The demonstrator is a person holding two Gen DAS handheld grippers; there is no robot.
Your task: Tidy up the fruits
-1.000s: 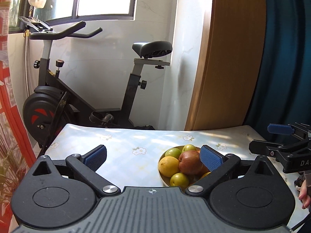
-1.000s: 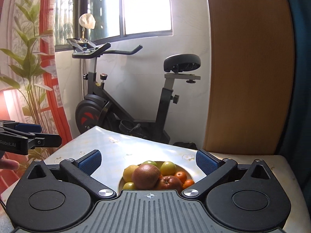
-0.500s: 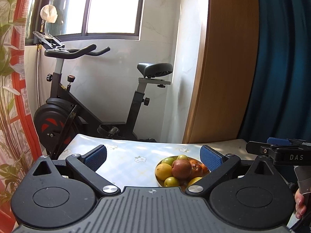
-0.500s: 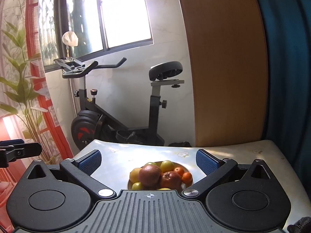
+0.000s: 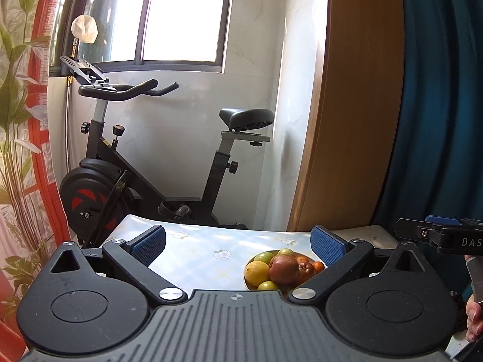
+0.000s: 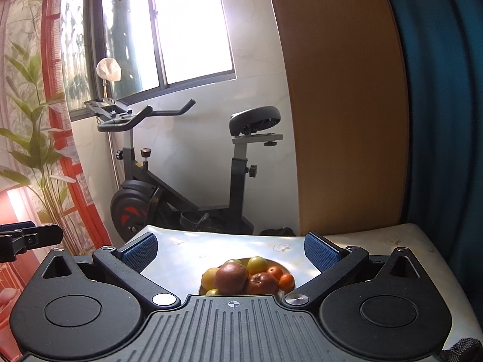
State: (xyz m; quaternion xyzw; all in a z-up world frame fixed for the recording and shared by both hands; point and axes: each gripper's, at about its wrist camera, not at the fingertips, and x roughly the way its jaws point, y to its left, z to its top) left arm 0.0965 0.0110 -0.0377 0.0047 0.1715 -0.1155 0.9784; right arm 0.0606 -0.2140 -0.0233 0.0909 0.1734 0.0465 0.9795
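A shallow bowl (image 5: 249, 283) (image 6: 279, 263) on the flowered table holds a pile of fruit: a yellow lemon (image 5: 256, 272) (image 6: 209, 277), a reddish-brown apple (image 5: 283, 270) (image 6: 231, 277), green fruits (image 5: 265, 256) (image 6: 256, 265) and small oranges (image 5: 318, 266) (image 6: 286, 281). My left gripper (image 5: 238, 242) is open and empty, held above and back from the bowl. My right gripper (image 6: 231, 246) is open and empty, also back from the bowl. Each gripper shows at the edge of the other's view.
The table (image 5: 196, 250) (image 6: 377, 241) has a flowered cloth. Behind it stand a black exercise bike (image 5: 120, 178) (image 6: 181, 187), a wooden panel (image 5: 347, 120) (image 6: 341, 120) and a blue curtain (image 5: 437, 105). A plant (image 6: 39, 157) and a red curtain stand at left.
Both grippers have pulled up and back from the bowl, so the fruit looks smaller and lower. Both stay open and empty.
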